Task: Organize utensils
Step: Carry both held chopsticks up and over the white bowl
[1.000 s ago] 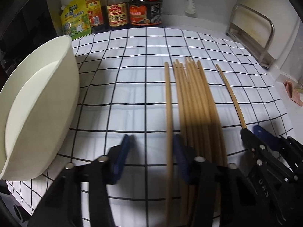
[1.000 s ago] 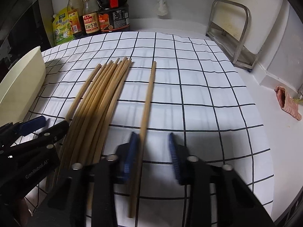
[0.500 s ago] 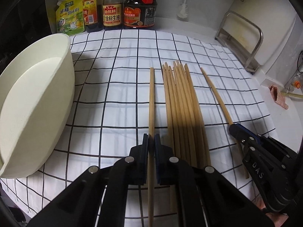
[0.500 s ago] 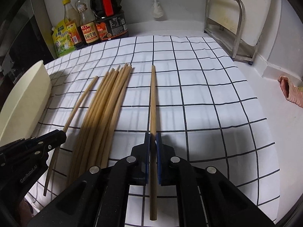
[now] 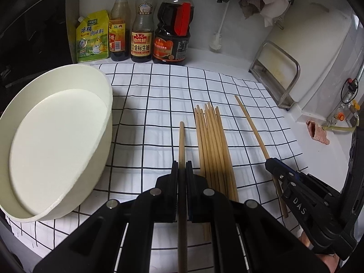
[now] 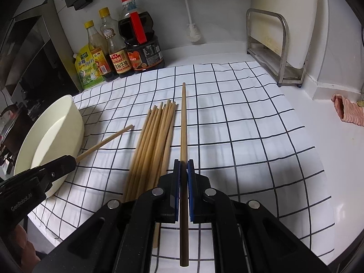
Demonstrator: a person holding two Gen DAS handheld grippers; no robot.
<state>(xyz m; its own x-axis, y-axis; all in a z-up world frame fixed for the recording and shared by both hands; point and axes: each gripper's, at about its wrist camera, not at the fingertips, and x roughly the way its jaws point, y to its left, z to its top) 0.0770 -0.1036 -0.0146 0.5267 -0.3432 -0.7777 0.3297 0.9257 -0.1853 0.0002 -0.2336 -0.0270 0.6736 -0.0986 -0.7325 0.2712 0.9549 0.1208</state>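
Two wooden chopsticks held, one per gripper; the rest lie loose on the cloth.

Left gripper [image 5: 181,166]: pads pinched tight on a single chopstick [image 5: 181,141], which runs straight ahead between them. Its near end is cut off by the lower frame edge in the left view; its shaft passes dark and indistinct under the gripper body.

Right gripper [image 6: 183,166]: blue pads closed narrow on another single chopstick [image 6: 183,122], tip pointing toward the back wall, butt end showing below the gripper body. Whether either held stick clears the cloth cannot be judged with certainty.

Bundle of chopsticks [image 5: 212,143]: lying flat on the checked cloth [image 5: 159,86], between the two held sticks. The count is unclear, as shafts overlap and the near ends are hidden under the gripper bodies in both views.

Cream bowl [image 5: 56,136]: at the cloth's left side, well apart from the bundle; its near rim is partly masked by the left gripper in the right view.

Back row: yellow seasoning pouch [image 5: 92,37], then three sauce bottles [image 5: 141,25] against the wall; small label print illegible.

Metal rack [image 6: 275,45]: right rear corner, beside the cloth. Pink rag [image 6: 348,111]: cut by the right frame edge.
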